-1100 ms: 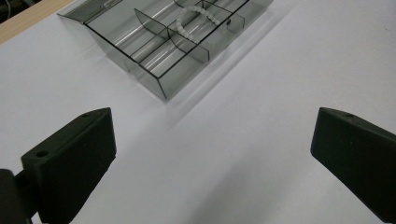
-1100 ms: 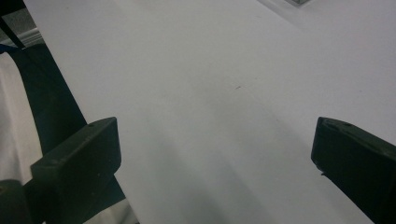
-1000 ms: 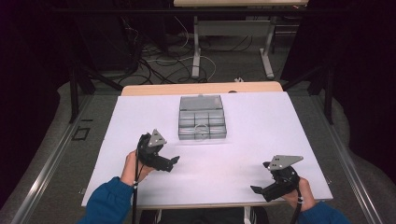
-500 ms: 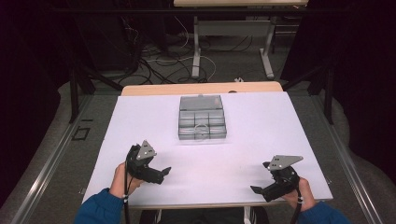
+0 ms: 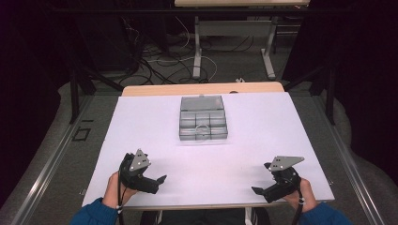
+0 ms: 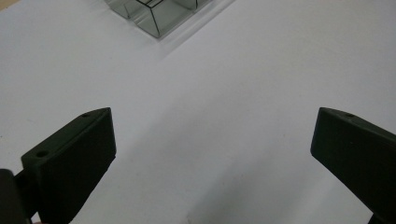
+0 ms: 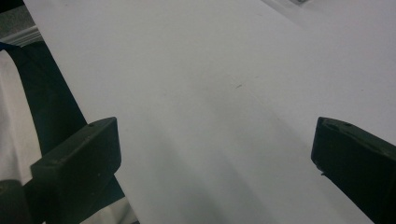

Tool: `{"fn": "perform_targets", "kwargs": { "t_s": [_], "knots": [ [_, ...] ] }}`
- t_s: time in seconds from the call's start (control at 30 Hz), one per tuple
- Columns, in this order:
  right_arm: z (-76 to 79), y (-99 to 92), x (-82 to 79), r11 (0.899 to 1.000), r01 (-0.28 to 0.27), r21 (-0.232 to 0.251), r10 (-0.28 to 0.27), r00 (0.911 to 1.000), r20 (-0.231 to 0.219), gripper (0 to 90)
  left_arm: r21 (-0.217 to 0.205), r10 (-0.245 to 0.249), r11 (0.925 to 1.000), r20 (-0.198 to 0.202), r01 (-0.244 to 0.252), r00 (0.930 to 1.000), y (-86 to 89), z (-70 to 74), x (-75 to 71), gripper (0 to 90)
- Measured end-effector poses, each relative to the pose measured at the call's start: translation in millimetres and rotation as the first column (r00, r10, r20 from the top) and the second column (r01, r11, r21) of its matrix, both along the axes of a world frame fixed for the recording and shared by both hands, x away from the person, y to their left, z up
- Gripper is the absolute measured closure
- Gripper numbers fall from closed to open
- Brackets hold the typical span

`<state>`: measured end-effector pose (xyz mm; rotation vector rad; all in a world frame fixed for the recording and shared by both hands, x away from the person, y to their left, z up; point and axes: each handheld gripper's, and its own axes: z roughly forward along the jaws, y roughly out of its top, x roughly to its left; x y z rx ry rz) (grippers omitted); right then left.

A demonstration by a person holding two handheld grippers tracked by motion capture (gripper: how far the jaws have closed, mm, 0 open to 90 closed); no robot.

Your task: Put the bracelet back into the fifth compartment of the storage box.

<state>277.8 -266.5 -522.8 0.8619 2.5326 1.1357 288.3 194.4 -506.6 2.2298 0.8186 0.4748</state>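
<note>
Near edge of the counter (image 5: 141,122): two hand-held grippers, one per hand, both idle. The left hand-held gripper (image 5: 158,182) rests at the near left; in the left gripper view its two black jaws stand wide apart with nothing but the white surface between them. The right hand-held gripper (image 5: 257,192) rests at the near right, close to the near edge; in the right gripper view its jaws are likewise spread wide and empty, and the counter's edge runs just beside the one on that view's left. Neither tool touches anything other than, possibly, the counter itself.

Middle of the counter: bare white surface, well apart from both tools.

Far centre: one clear compartment box (image 5: 202,118), the thing nearest the grippers and the likely object of the work. It lies flat, its near corner also visible at the top of the left gripper view (image 6: 159,16). Its lid looks folded back on the far side, though this is hard to confirm. Inner dividers form a grid of small compartments; a faint ring-like shape shows in a near middle compartment, too small to identify.

Progress, as judged: the work reads as not yet begun or at rest; no item is held, and any reach to the box remains to be made.

Count: two grippers, one box, one counter.
</note>
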Motion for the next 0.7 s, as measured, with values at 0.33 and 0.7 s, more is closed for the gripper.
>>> {"fn": "perform_targets", "kwargs": {
  "t_s": [0.33,0.7],
  "knots": [
    [0.8,-0.2,-0.1,1.0,-0.004,-0.017,0.004,0.9998,-0.017,1.1,0.001,0.005,1.0,0.012,-0.005,0.9999,7.4,-3.0,-12.3,0.1],
    [0.8,-0.1,-0.2,1.0,-0.004,-0.018,0.004,0.9998,-0.018,1.1,0.02,-0.003,0.9998,0.01,0.003,0.9999,9.4,-8.0,-23.4,0.1]
  ]
}}
